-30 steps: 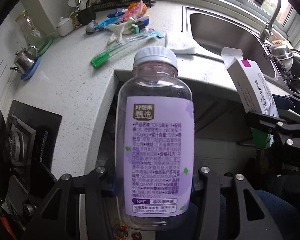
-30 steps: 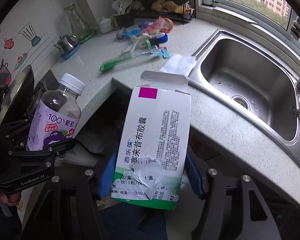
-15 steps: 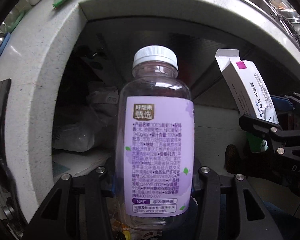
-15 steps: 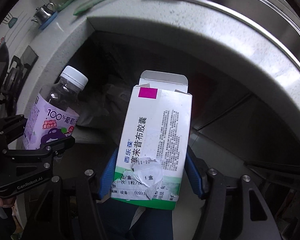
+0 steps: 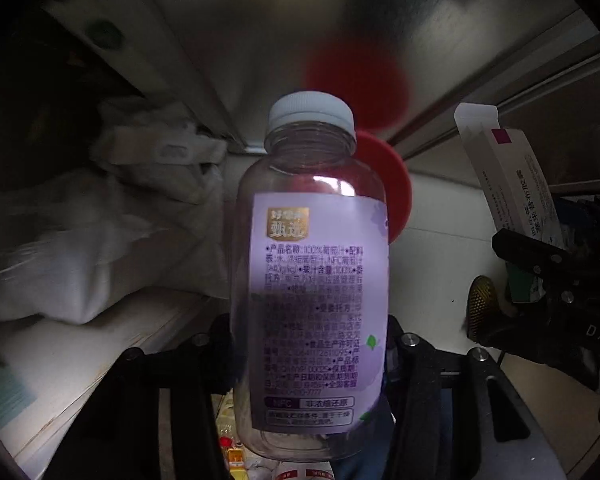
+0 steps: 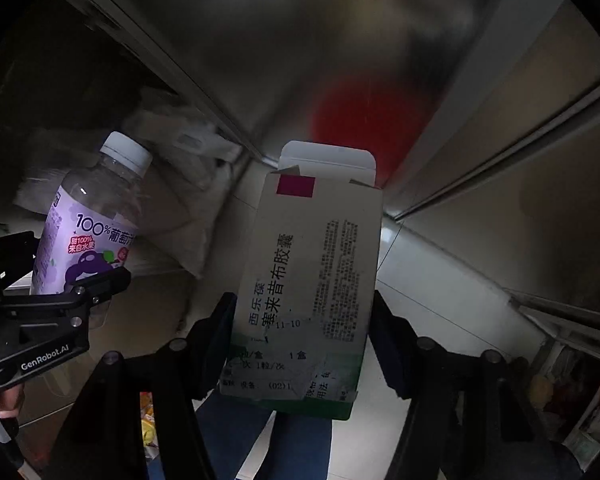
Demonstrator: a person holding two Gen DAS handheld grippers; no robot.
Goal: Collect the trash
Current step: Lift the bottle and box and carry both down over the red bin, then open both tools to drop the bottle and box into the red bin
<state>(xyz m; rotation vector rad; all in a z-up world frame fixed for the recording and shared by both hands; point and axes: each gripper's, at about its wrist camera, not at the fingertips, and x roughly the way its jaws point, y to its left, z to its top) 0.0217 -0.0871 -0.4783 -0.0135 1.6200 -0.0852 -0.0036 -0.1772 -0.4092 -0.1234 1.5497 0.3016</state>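
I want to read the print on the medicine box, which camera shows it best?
The right wrist view. The medicine box faces the lens squarely between the right tongs, its printed front and open top flap showing. The left wrist view shows the medicine box only edge-on at the right, partly behind the right tongs.

A dim home storage nook: metal panels (image 6: 380, 40), tiled floor (image 6: 440, 292), white sacks (image 5: 100, 240), a red lid (image 5: 396, 188).

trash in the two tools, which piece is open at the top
The medicine box in the right tool: its top flap stands up. The bottle in the left tool is capped.
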